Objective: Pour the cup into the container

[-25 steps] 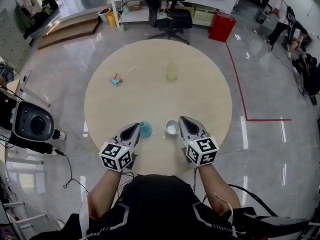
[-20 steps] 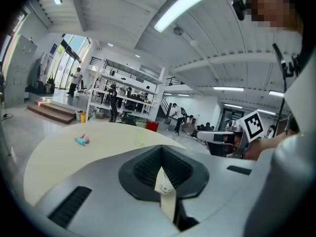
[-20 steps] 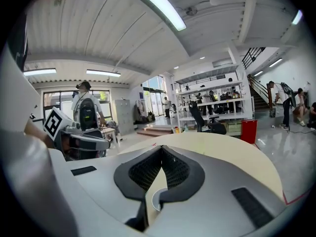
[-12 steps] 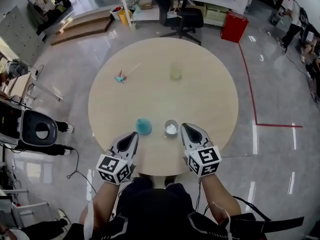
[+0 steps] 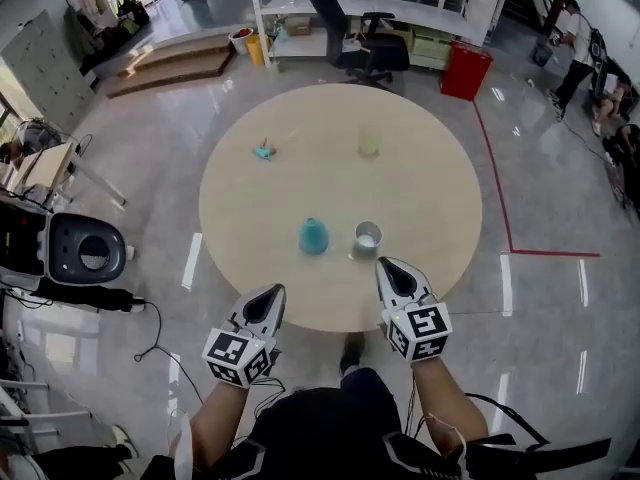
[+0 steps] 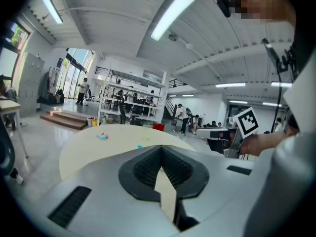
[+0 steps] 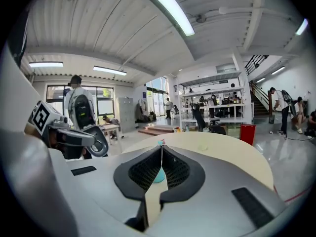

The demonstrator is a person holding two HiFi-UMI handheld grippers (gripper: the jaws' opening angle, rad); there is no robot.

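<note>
Round counter [image 5: 250, 208]: one teal cup [image 5: 313, 236], one grey container [image 5: 367, 239] holding something white, one pale cup [image 5: 369, 144]. Left tongs [image 5: 271, 295], right tongs [image 5: 390, 267] closed, empty.

Round beige table [image 5: 290, 193] stands on glossy grey floor [image 5: 545, 158] near white shelving [image 5: 410, 10].

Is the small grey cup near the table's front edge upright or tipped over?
Upright: the grey cup stands on the table with its round mouth facing up and something white inside.
</note>
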